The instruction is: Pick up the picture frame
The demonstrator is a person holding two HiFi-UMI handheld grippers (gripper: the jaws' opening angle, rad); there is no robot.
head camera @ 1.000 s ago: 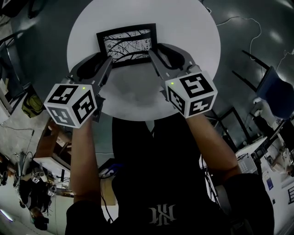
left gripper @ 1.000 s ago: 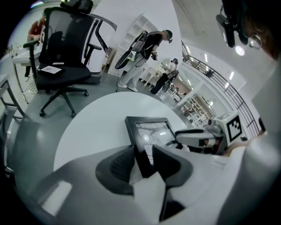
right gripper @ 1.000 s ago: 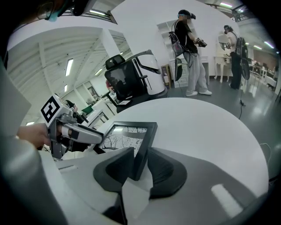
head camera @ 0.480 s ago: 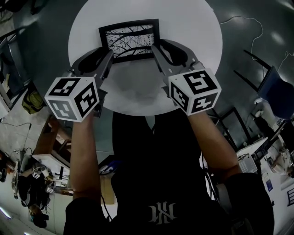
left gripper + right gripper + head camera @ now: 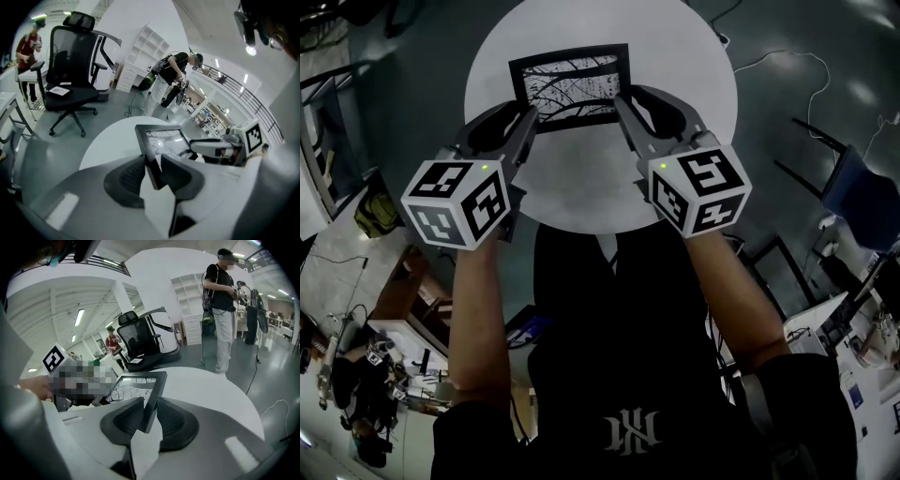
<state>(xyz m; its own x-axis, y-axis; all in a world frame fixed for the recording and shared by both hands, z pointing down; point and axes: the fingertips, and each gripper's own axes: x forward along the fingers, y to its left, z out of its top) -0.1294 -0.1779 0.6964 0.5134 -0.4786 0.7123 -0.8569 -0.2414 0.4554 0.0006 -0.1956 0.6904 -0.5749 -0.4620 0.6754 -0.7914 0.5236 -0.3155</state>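
The picture frame (image 5: 572, 86), black-edged with a black-and-white branch print, hangs above the round white table (image 5: 600, 192). My left gripper (image 5: 528, 120) is shut on its left edge, and my right gripper (image 5: 623, 105) is shut on its right edge. In the left gripper view the frame's edge (image 5: 161, 145) sits pinched between the dark pads of my left gripper (image 5: 152, 169). The right gripper view shows the other edge (image 5: 136, 387) clamped the same way by my right gripper (image 5: 149, 416). The frame tilts slightly toward me.
A black office chair (image 5: 75, 61) stands beyond the table, with people (image 5: 171, 79) working further back. Another person (image 5: 222, 301) stands close to the table's far side. A blue chair (image 5: 862, 192) and floor cables (image 5: 778, 47) lie to the right. Cluttered desks (image 5: 366, 375) lie to the lower left.
Both grippers have risen together with the frame between them. The table top now looks smaller and further below the frame.
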